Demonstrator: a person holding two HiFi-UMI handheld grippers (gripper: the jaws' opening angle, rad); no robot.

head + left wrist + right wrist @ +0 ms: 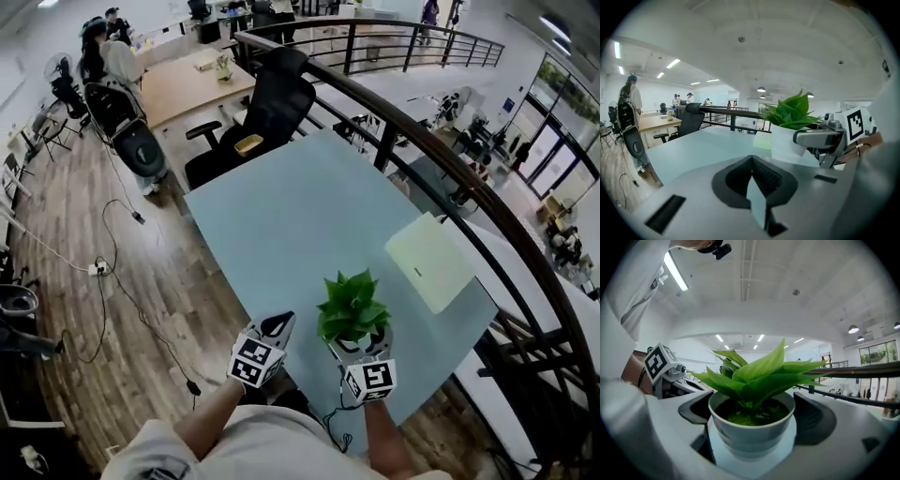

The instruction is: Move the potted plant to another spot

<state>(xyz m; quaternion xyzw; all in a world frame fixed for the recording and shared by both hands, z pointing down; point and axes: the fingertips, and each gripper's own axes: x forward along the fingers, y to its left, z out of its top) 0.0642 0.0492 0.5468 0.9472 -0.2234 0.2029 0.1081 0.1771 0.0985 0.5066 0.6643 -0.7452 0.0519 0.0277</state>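
Potted plant [751, 439] — clasped, right hand-held gripper [753, 420]

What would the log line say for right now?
left claw: shut, empty | right claw: shut on potted plant | place: near edge of table

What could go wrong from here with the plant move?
1. Slip or tilt: the right gripper has its jaws against the potted plant on the smooth, tapered white wall near the rim. It could slide or tip on lifting.
2. Collision: the left gripper, shut and empty, sits close beside the pot. A leftward move could knock into it.
3. Drop: the pot stands near the table's near edge, so a lost grip might send it to the floor.
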